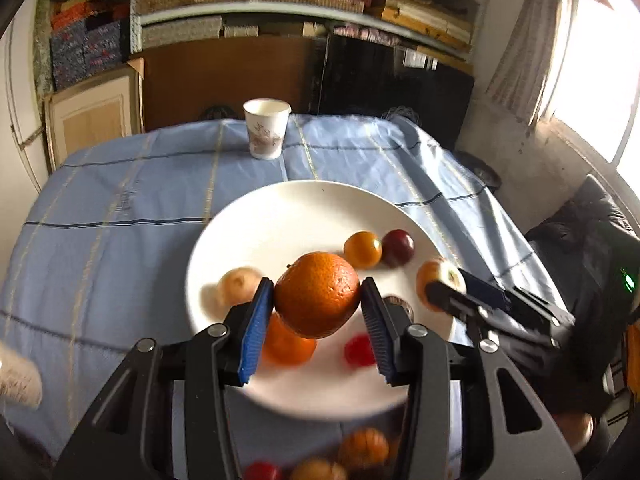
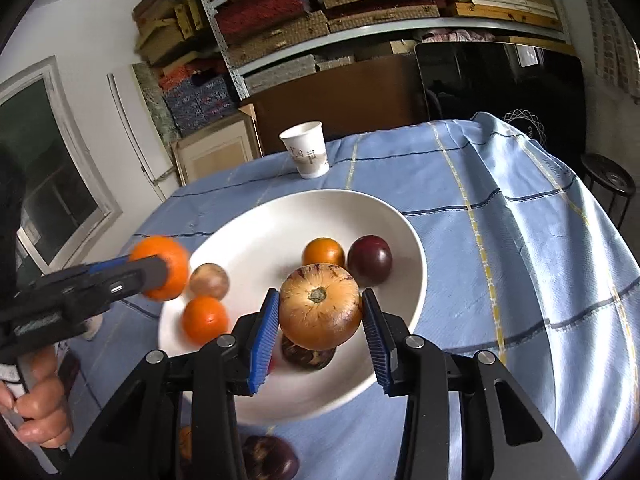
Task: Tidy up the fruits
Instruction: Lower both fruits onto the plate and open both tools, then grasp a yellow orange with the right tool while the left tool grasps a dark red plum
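Two claws are loaded: your left claw [image 1: 318, 300] pinches an orange [image 1: 317, 294], your right claw [image 2: 320, 316] pinches a tan round fruit [image 2: 320, 311], both above the white plate [image 2: 256, 232].

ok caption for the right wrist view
Right tongs hold a tan striped round fruit above the white round plate.
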`<act>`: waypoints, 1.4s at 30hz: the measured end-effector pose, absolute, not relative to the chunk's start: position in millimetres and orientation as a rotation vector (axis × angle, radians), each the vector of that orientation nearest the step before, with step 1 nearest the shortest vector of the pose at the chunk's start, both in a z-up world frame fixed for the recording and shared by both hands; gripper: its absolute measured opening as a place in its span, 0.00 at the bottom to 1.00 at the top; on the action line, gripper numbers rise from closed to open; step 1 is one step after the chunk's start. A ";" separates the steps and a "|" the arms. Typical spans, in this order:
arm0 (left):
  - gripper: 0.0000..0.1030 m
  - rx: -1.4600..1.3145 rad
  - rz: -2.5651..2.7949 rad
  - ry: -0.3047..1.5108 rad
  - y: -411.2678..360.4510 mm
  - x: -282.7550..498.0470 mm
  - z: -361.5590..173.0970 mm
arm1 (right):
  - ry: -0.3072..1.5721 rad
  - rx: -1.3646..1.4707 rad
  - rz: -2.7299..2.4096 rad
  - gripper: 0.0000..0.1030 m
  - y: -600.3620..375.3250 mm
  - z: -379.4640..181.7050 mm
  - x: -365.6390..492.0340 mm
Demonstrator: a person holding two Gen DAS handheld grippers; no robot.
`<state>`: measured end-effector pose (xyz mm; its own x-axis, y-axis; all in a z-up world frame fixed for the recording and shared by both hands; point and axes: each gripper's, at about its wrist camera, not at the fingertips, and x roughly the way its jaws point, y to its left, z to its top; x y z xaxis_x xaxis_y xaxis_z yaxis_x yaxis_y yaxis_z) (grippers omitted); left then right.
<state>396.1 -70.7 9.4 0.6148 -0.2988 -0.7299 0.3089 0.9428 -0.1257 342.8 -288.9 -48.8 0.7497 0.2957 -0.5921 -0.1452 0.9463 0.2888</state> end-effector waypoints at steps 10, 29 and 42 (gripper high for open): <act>0.43 0.010 -0.311 1.012 -97.4 448.8 -36.7 | 0.728 0.200 0.241 0.41 -290.2 -61.7 367.1; 0.93 0.032 -0.171 0.672 -1.3 274.6 16.9 | 0.685 0.170 0.404 0.57 -278.1 -49.8 240.5; 0.93 -0.013 -0.151 0.779 34.9 210.9 -42.8 | 0.765 0.161 0.348 0.57 -256.2 -69.3 153.7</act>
<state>210.9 34.9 -42.8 0.7016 -0.1409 -0.6985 0.1313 0.9890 -0.0677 153.7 -256.2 -69.3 0.6680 0.3650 -0.6485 -0.2493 0.9309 0.2671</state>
